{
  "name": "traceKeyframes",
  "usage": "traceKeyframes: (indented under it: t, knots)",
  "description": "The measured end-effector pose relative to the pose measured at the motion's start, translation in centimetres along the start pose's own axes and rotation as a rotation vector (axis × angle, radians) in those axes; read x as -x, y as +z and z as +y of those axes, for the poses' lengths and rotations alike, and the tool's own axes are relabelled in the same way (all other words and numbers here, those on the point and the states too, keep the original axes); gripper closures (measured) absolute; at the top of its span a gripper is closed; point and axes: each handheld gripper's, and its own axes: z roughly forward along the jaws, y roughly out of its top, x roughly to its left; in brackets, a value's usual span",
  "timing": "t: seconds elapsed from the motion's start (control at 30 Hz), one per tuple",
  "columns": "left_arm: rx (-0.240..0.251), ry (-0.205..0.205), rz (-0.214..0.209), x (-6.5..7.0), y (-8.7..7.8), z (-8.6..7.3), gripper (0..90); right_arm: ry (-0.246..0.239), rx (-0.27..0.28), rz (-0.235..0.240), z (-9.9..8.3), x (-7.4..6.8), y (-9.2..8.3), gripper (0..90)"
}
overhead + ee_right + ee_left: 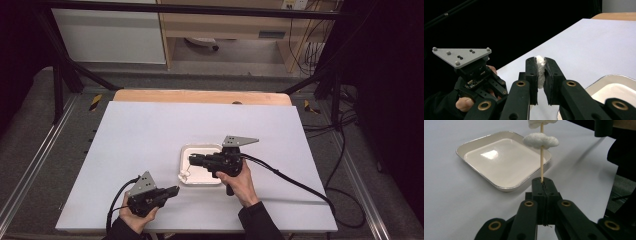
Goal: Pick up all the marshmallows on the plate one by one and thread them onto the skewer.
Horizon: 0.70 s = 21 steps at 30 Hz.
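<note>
On the white table (150,135), the left gripper (543,185) was clamped on a wooden skewer (541,165) threaded with a marshmallow (540,140) beside the tray (474,142). The right gripper (541,71) pinched another marshmallow (540,71) between its pads.

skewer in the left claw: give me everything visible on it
The skewer is a thin, pale, wood-looking stick, clamped at its lower end between the shut jaws of the left claw. In the left gripper view it runs straight up from them, over the near right rim of the cream tray. A white fluffy piece is threaded partway along it, and a second white piece sits above that at the frame's top edge. Its far tip is cut off by the frame.
</note>
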Motion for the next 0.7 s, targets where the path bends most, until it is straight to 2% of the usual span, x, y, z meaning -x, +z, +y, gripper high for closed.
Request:
traceKeyframes:
  t: [0.7]
  knots:
    - [0.01, 0.009, 0.024, -0.09, -0.1, 0.18, 89.2, -0.004, -0.004, 0.009, -0.83, -0.2, 0.42, 82.9]
